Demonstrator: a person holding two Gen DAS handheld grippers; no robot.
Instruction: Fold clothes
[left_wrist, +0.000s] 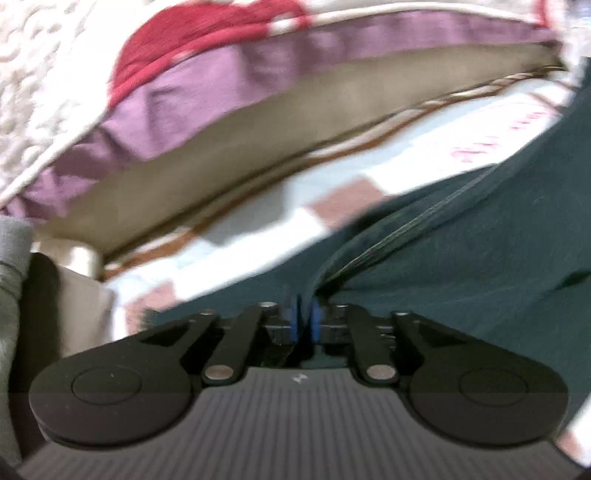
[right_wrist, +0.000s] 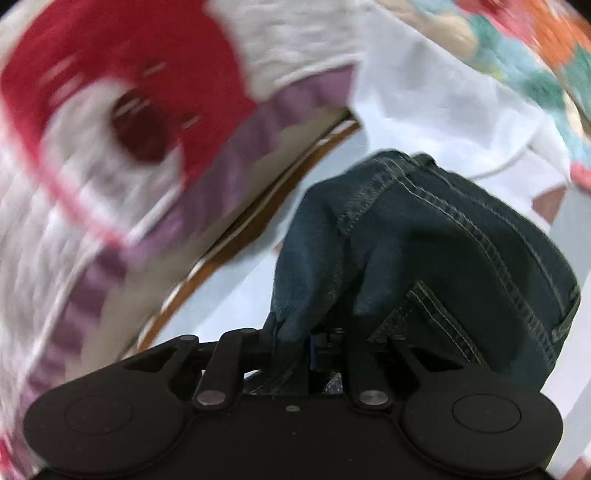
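Dark teal-blue jeans (left_wrist: 461, 251) spread across the pale patterned bedsheet (left_wrist: 258, 210) in the left wrist view, a yellow-stitched seam running away from my left gripper (left_wrist: 306, 321). Its blue pads are pressed together on a fold of the denim. In the right wrist view the jeans (right_wrist: 424, 240) rise in a bunched hump with double stitching and a pocket corner. My right gripper (right_wrist: 293, 338) is shut on an edge of that denim, which hides the fingertips. Both views are motion-blurred.
A white and red fuzzy blanket (right_wrist: 110, 110) with a purple band (left_wrist: 229, 74) lies beyond a brown wooden bed edge (right_wrist: 258, 218). A white cloth (right_wrist: 443, 103) and a floral fabric (right_wrist: 535, 62) lie at the upper right. A grey sleeve (left_wrist: 11, 280) shows at the far left.
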